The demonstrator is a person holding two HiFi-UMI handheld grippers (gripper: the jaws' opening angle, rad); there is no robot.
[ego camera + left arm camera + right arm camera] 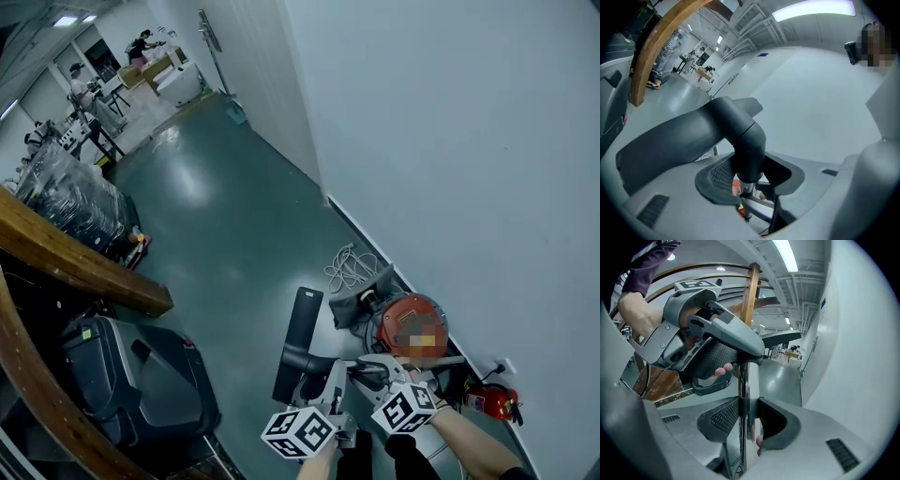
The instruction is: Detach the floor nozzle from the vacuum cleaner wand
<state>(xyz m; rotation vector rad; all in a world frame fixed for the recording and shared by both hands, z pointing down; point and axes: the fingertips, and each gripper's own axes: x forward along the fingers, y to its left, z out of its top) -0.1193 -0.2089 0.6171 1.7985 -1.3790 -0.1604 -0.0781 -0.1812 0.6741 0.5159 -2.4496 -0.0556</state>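
My left gripper (749, 177) has its jaws wide, clamped round the dark neck of the floor nozzle (684, 140). My right gripper (749, 420) clamps its jaws on the chrome wand (751, 380).

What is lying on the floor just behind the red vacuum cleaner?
A loose coil of white cable lies there on the green floor beside the wall. Where its end runs cannot be seen: the vacuum cleaner covers it.

Glossy green floor (216, 216), pale wall (450, 141), curved wooden rail (75, 258), ceiling strip light (783, 254)
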